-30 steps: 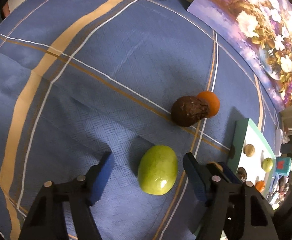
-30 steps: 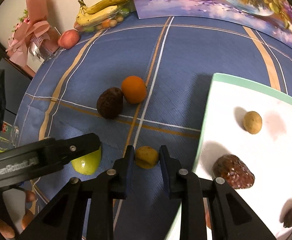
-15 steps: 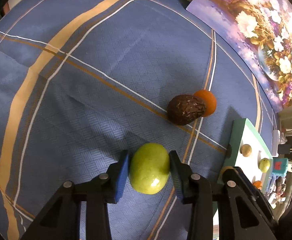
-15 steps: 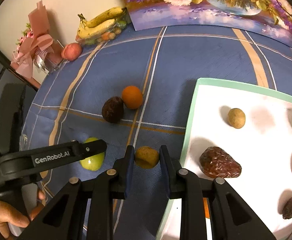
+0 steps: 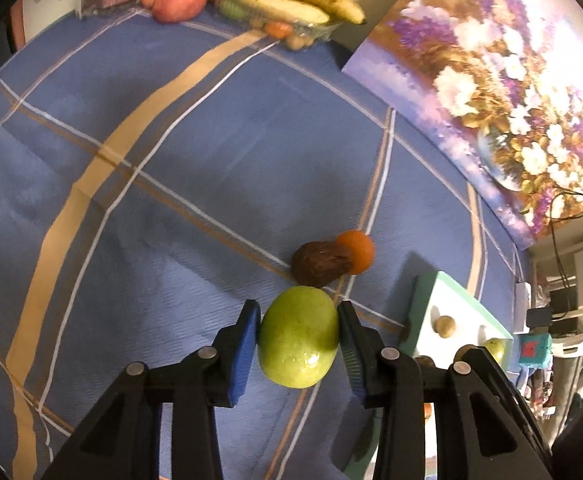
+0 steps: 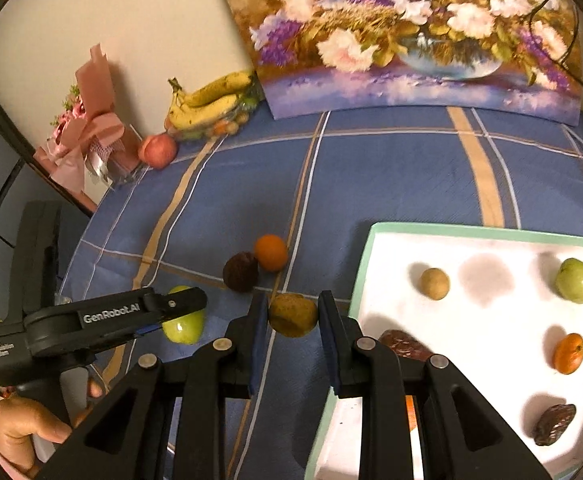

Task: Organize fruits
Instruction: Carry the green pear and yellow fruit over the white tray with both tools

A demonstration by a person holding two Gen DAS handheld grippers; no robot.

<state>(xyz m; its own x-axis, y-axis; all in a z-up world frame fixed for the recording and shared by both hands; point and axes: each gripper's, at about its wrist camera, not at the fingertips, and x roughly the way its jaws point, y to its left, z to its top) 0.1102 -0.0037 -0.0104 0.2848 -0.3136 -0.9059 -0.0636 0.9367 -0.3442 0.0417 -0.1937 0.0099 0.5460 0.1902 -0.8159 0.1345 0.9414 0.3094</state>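
My left gripper (image 5: 298, 312) is shut on a green fruit (image 5: 298, 336) and holds it above the blue cloth; it also shows in the right wrist view (image 6: 183, 326). My right gripper (image 6: 293, 306) is shut on a small brownish-yellow fruit (image 6: 292, 315) left of the white tray (image 6: 487, 240). A dark brown fruit (image 6: 240, 271) and an orange fruit (image 6: 271, 252) lie together on the cloth, also in the left wrist view (image 5: 320, 263). The tray holds several small fruits, among them a tan one (image 6: 434, 283) and a green one (image 6: 573, 285).
Bananas (image 6: 207, 100) on a clear container and a red apple (image 6: 157, 150) stand at the table's far left. A flower painting (image 6: 411, 36) leans against the wall. A pink bouquet (image 6: 87, 136) stands at the left edge.
My left gripper shut on the green fruit and lifted it. My right gripper, holding the brownish-yellow fruit throughout, rose with it; both views tilted up toward the wall.
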